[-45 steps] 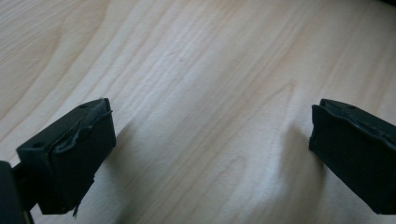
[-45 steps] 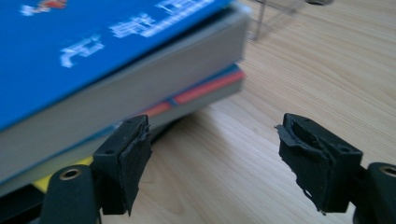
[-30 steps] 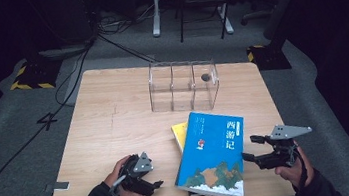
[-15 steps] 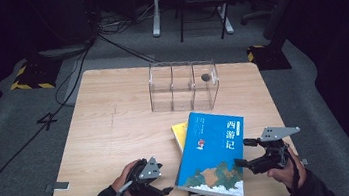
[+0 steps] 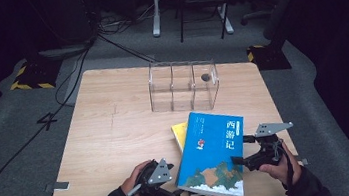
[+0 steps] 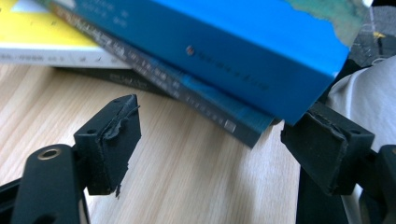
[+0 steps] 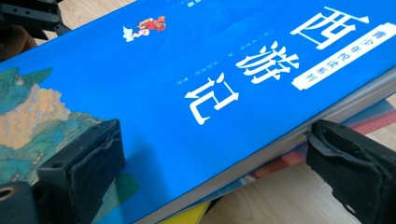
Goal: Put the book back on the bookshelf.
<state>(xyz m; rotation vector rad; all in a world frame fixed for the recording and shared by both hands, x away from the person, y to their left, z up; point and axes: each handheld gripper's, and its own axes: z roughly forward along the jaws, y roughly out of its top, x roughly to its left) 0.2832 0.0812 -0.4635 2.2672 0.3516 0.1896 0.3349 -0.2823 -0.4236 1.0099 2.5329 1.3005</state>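
The blue book (image 5: 211,153), lower centre of the high view, carries the large white title 西游记 on its cover, also legible at upper right of the right gripper view (image 7: 261,65). A dark "4" (image 5: 47,120) marks the grey floor at left. The book's smaller print is too small to read.

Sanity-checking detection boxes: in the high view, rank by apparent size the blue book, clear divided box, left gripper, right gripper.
1. blue book
2. clear divided box, slightly smaller, though farther from the camera
3. left gripper and right gripper: look alike, can't rank
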